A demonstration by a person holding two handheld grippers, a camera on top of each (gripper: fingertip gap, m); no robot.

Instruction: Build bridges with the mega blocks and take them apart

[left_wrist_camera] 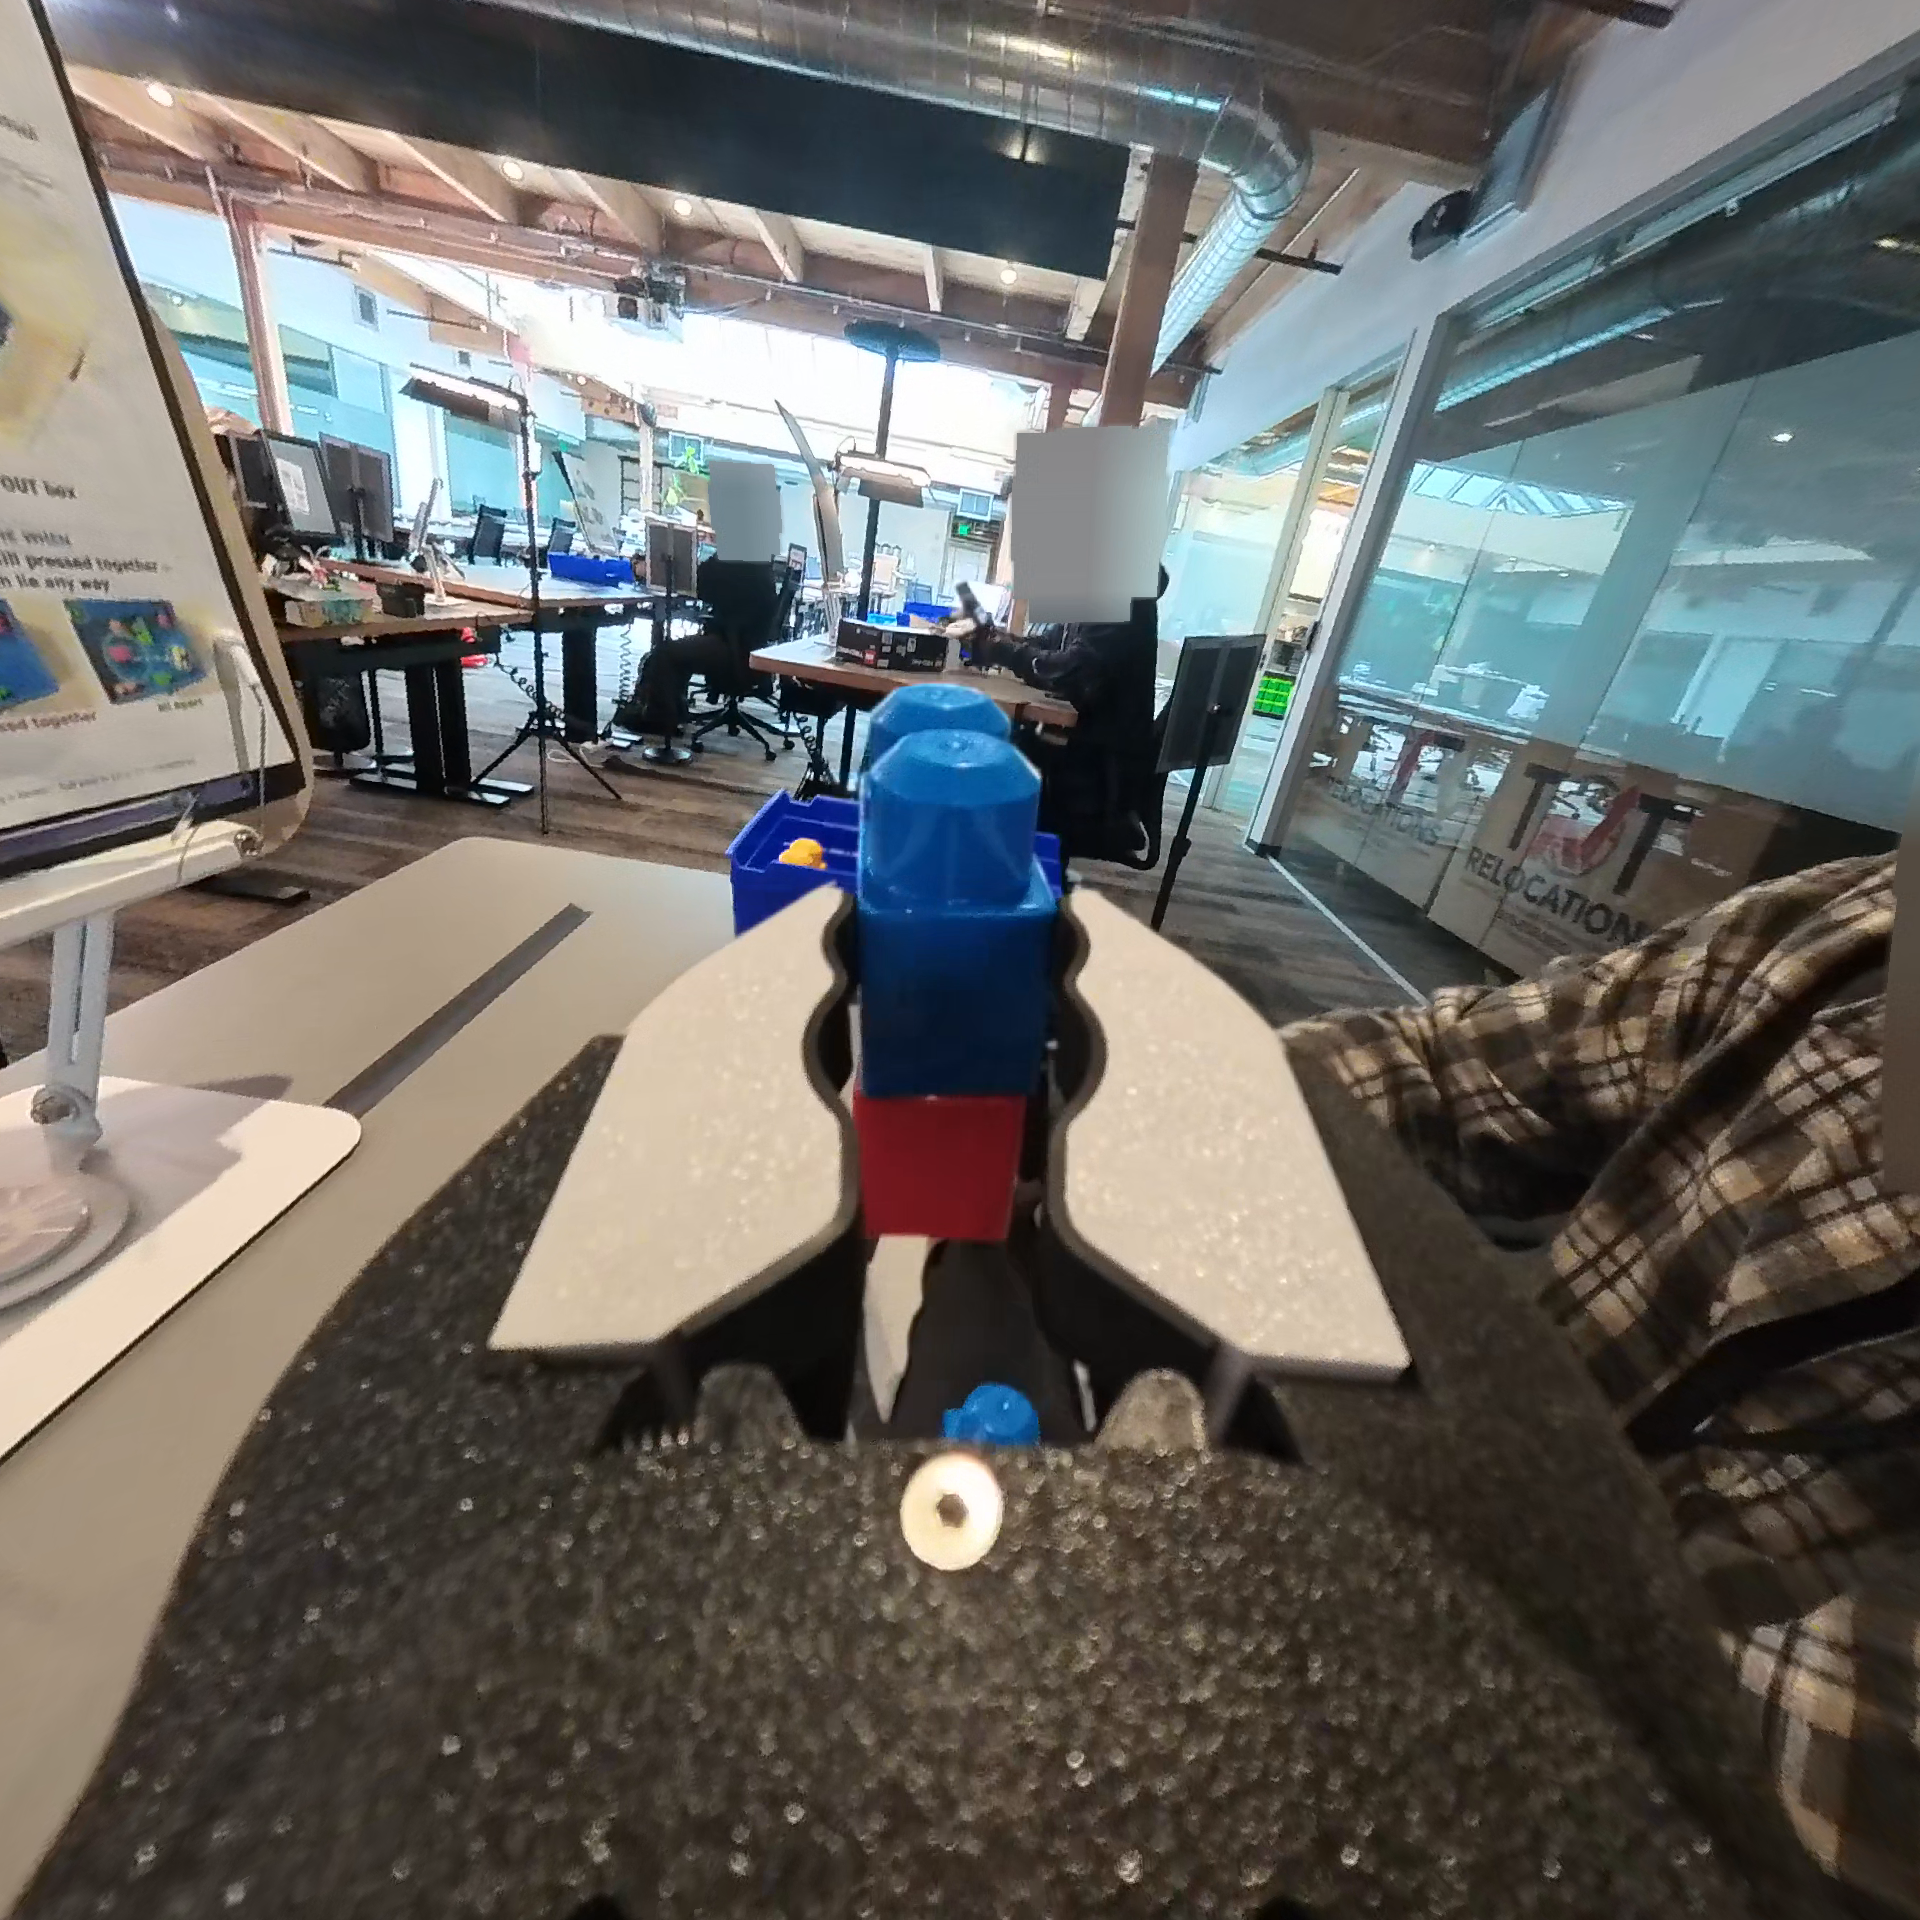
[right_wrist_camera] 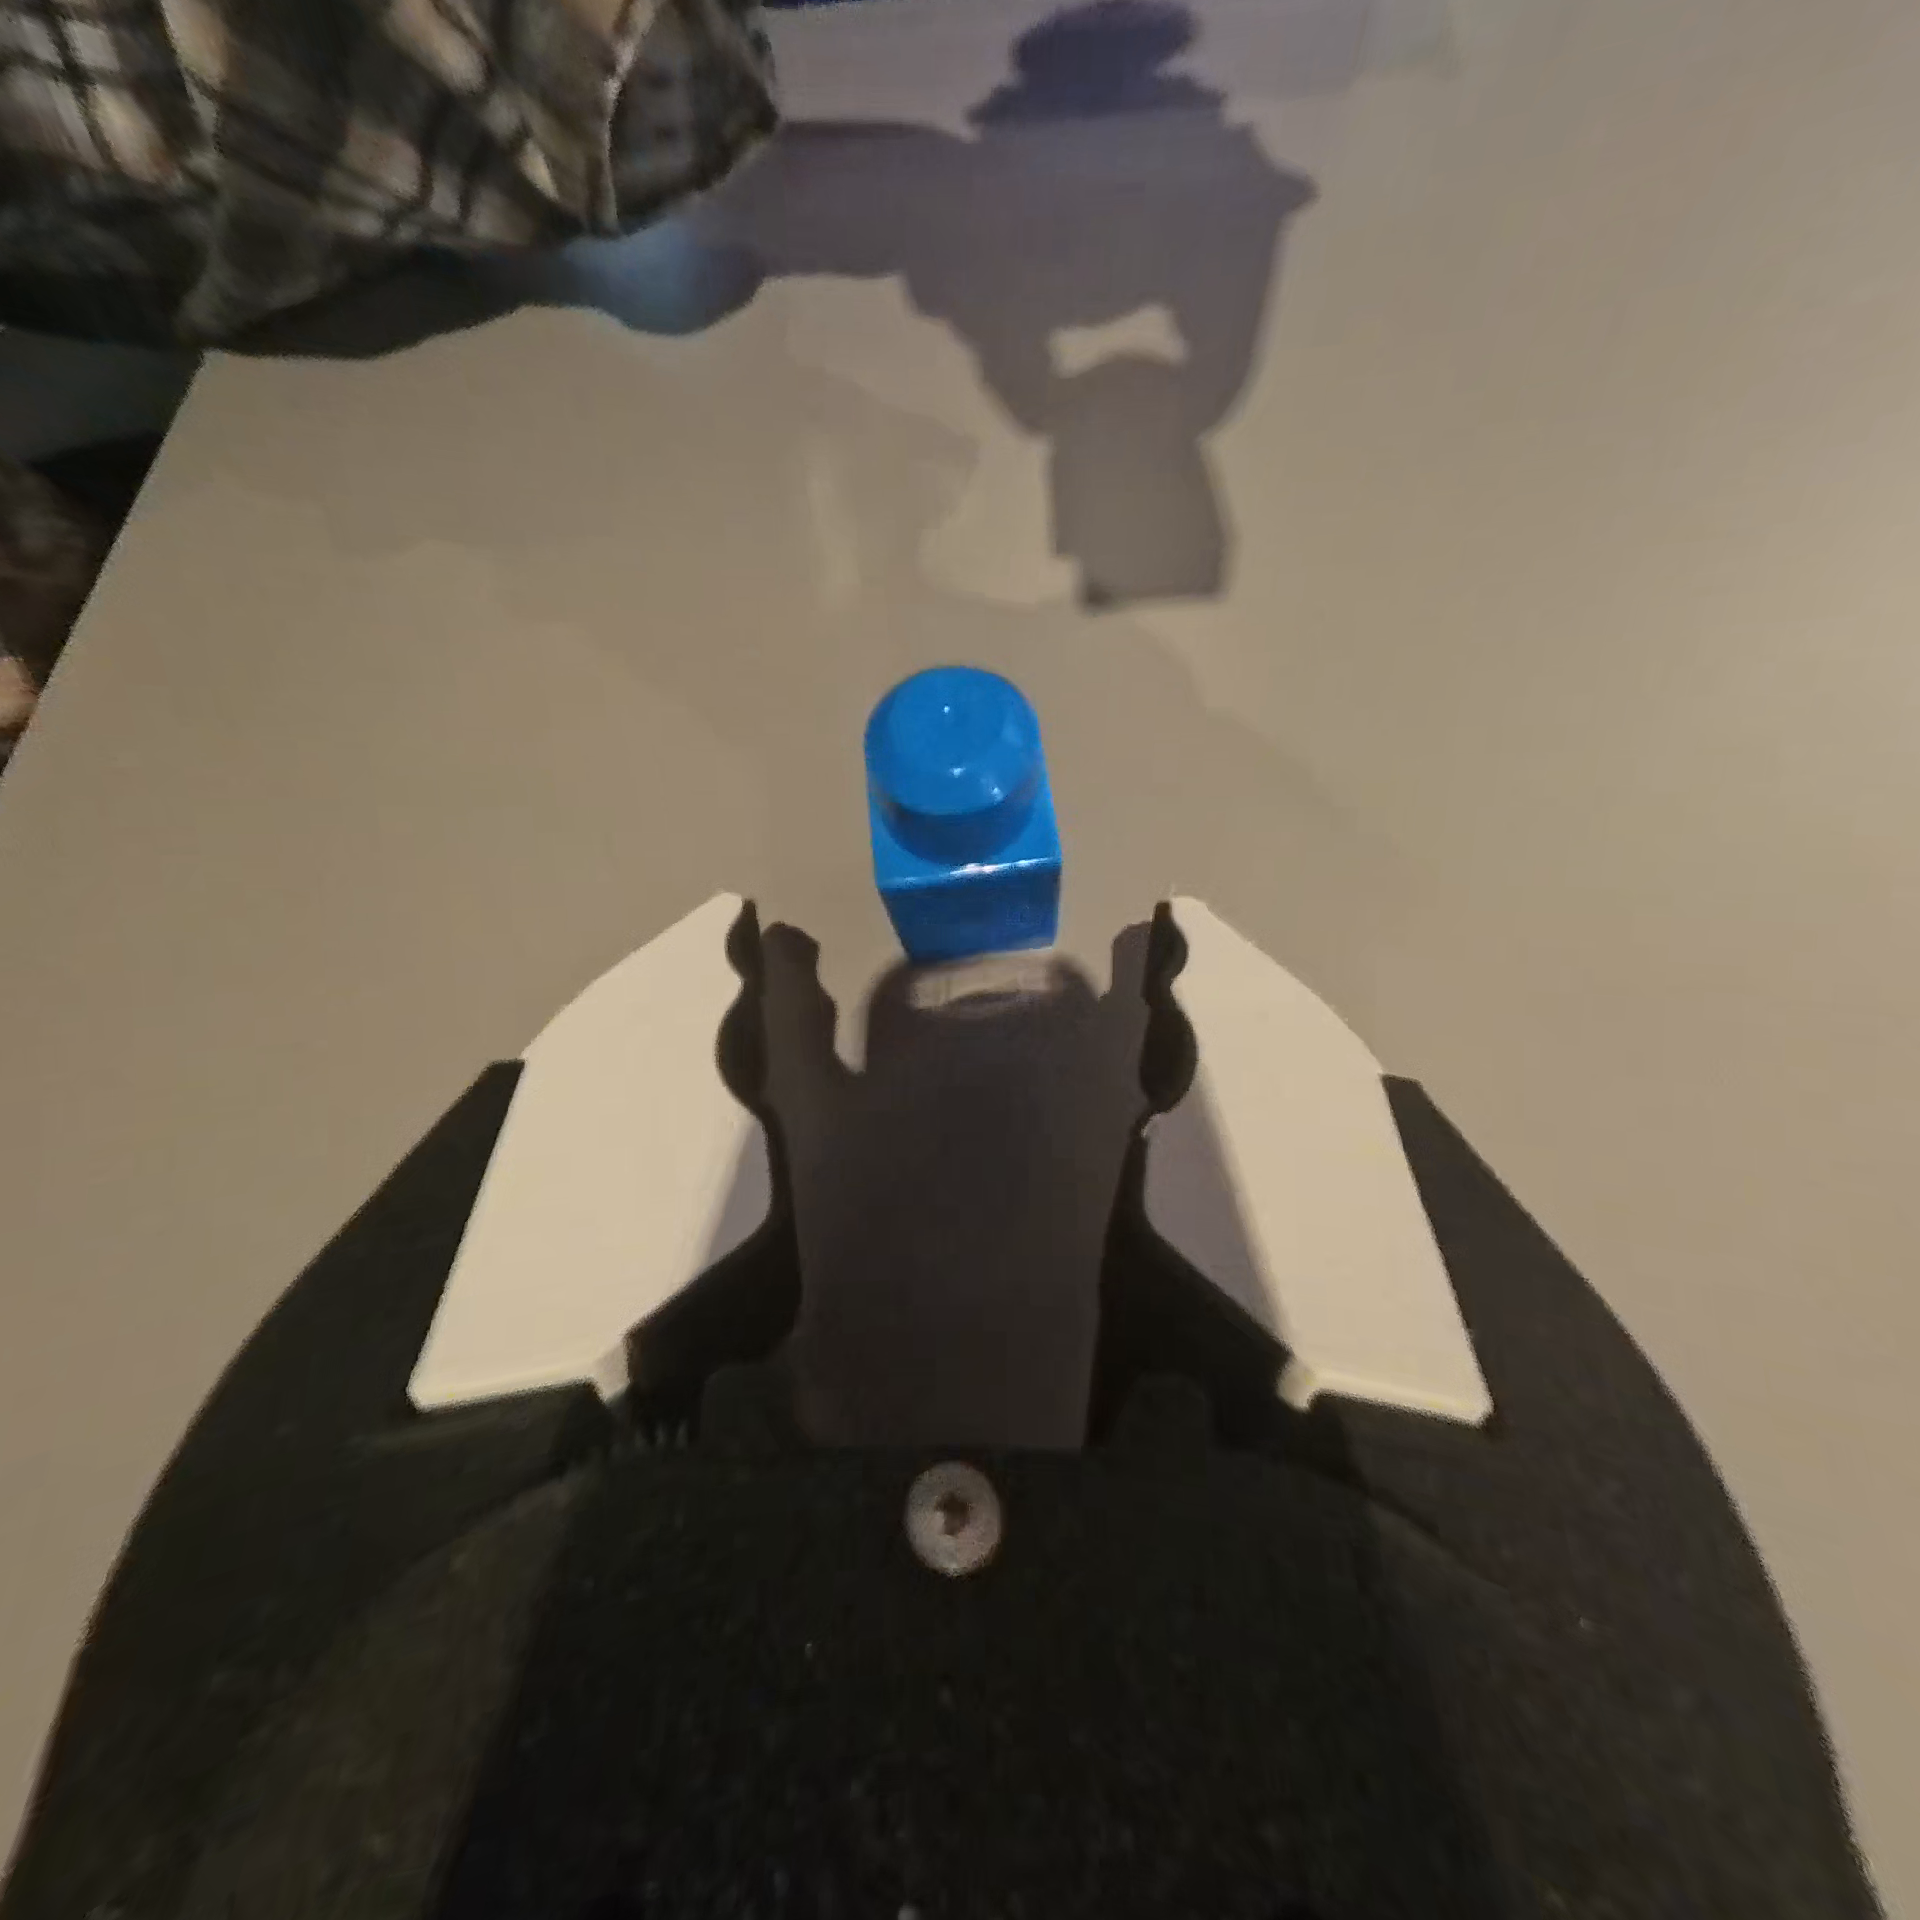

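Counter [right_wrist_camera: 1455, 727]: pale grey, mostly bare; its left edge runs diagonally in the right wrist view, with open surface ahead and to the right.
Plaid sleeve [left_wrist_camera: 1662, 1195]: fills the right side, close beside the left gripper.
Screen on stand [left_wrist_camera: 114, 468]: at the counter's left edge.
Blue bin [left_wrist_camera: 774, 883]: at the far counter edge, behind the stack.
Left gripper [left_wrist_camera: 951, 1039]: clamped narrow on a blue block [left_wrist_camera: 951, 987] stacked on a red block [left_wrist_camera: 940, 1164], lifted.
Right gripper [right_wrist_camera: 956, 935]: jaws wide apart, holding nothing.
Small blue block [right_wrist_camera: 961, 831]: alone on the counter, just past the fingertips, centred between them.
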